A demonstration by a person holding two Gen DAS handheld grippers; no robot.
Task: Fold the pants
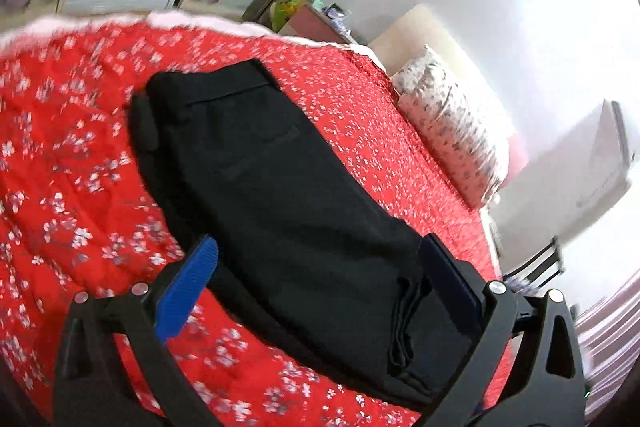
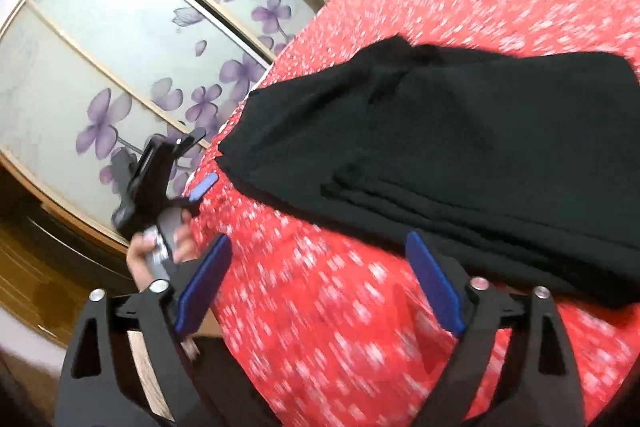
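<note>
Your left gripper (image 1: pixel 316 291) has its fingers spread wide, straddling the near, stacked-edge end of the black pants (image 1: pixel 280 187), gripping nothing. The pants lie folded on the red floral quilt (image 1: pixel 72 187), long axis running away from you toward the waistband. Your right gripper (image 2: pixel 320 287), also wide and empty, sits just short of the pants' edge, so the left is nearer. A pillow (image 1: pixel 452 131) lies beyond.
</note>
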